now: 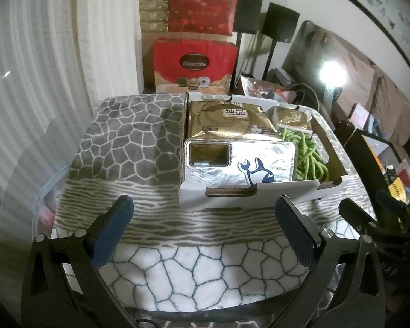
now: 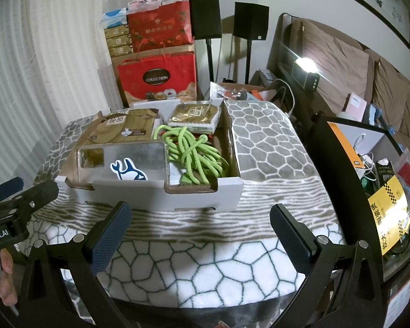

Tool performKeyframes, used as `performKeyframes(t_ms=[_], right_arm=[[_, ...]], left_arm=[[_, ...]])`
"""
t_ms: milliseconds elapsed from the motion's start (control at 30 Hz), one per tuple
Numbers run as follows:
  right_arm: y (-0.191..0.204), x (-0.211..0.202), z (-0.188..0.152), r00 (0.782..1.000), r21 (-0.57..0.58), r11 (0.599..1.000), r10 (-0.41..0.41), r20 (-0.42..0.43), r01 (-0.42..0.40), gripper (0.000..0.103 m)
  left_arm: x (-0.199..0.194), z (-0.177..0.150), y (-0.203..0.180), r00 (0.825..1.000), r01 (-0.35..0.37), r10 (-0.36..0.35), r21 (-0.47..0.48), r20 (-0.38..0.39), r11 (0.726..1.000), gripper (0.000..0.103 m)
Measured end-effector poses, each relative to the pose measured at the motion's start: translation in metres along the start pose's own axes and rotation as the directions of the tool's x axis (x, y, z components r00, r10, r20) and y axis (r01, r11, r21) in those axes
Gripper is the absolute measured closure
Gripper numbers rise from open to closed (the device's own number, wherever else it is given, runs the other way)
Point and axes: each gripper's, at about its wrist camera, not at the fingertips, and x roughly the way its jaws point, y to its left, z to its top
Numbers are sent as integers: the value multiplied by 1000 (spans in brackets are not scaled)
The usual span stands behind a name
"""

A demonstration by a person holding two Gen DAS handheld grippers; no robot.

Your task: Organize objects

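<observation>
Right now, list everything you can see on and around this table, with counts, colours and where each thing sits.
Cardboard box: one, white, on the blanket.
Phone case: one, silvery, whale sticker, front of the box.
Cord: one, green, right side of the box.
Gold packs: two, large back left, small back right.
Blanket: one, grey and white, covering the table.
Gift bags: two, red, behind.
Speakers: two, black, on stands.
Left gripper: open, empty.
Right gripper: open, empty.

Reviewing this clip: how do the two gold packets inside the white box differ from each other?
The large gold packet looks much bigger than the small gold packet. The large one fills the box's back-left area, partly covered by the phone case; the small one sits in the back-right corner beyond the green cord. The small one has a shiny clear wrapper edge; the large one looks matte. Both carry similar printed labels.
</observation>
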Motion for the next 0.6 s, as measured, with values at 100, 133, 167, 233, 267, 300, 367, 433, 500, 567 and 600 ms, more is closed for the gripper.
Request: performKeyframes(t_ms=[100,133,167,233,267,300,367,433,500,567,600], right_arm=[[0,0,0,1000,0,1000,0,-1,0,1],[0,0,0,1000,0,1000,-1,-1,1,1],[0,0,0,1000,0,1000,0,-1,0,1],[1,0,0,1000,0,1000,0,0,0,1],[1,0,0,1000,0,1000,0,0,0,1],[1,0,0,1000,0,1000,0,-1,0,1],[1,0,0,1000,1,1000,1,-1,-1,1],[1,0,0,1000,0,1000,1,0,-1,1],[1,0,0,1000,-1,1000,-1,-2,1,1],[1,-1,0,1000,0,1000,-1,-1,1,1],[1,-1,0,1000,0,1000,0,-1,0,1]], left_arm=[[0,0,-1,1000,3,-3,0,-2,1000,0],[0,0,-2,1000,5,-5,0,-3,1000,0],[1,0,-2,1000,6,-6,-1,-5,1000,0],[0,0,-3,1000,11,-11,0,-5,1000,0],[0,0,-4,1000,11,-11,2,-5,1000,0],[0,0,-4,1000,10,-10,2,-4,1000,0],[0,0,-4,1000,10,-10,1,-4,1000,0],[0,-1,-4,1000,12,-12,3,-4,1000,0],[-1,-1,-5,1000,9,-9,3,-2,1000,0],[-1,0,-5,1000,10,-10,0,-4,1000,0],[-1,0,-4,1000,10,-10,1,-4,1000,0]])
